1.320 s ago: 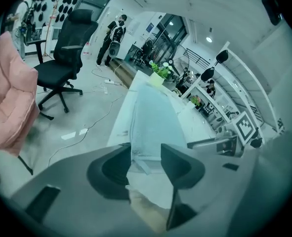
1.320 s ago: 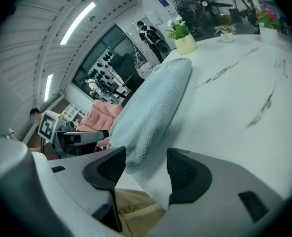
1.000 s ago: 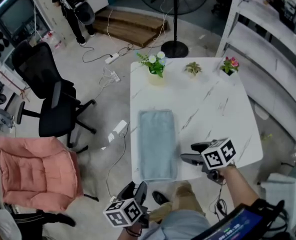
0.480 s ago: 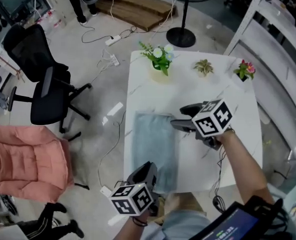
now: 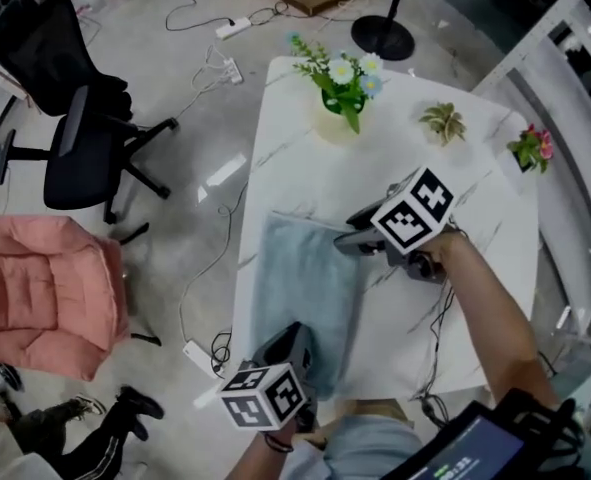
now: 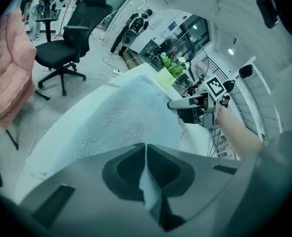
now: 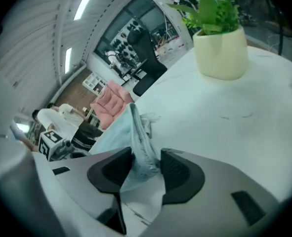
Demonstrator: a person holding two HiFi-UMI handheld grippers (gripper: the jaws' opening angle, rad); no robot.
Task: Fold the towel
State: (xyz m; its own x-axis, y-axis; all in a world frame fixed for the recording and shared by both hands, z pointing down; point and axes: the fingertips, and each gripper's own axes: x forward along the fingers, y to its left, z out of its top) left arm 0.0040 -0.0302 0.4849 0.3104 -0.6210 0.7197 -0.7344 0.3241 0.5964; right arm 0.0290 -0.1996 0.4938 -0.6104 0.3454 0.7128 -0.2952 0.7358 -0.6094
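A light blue towel (image 5: 305, 298) lies flat along the left side of the white marble table (image 5: 455, 298). My left gripper (image 5: 300, 340) is at the towel's near edge. Its jaws have just been closing, and in the left gripper view my left gripper (image 6: 146, 147) is shut with a fold of towel (image 6: 116, 112) pinched between the pads. My right gripper (image 5: 343, 243) is at the towel's far right corner. Its jaws have also been closing. In the right gripper view my right gripper (image 7: 146, 154) stands open around the raised, bunched towel (image 7: 136, 127) edge.
A pale pot of flowers (image 5: 343, 93) stands at the table's far side, with two small plants (image 5: 441, 120) (image 5: 531, 148) to its right. On the floor to the left are a black office chair (image 5: 75, 118), a pink seat (image 5: 40, 293) and cables.
My right gripper has moved from the table's near right edge to the towel's far right corner. My left gripper has come up onto the towel's near edge and closed on it.
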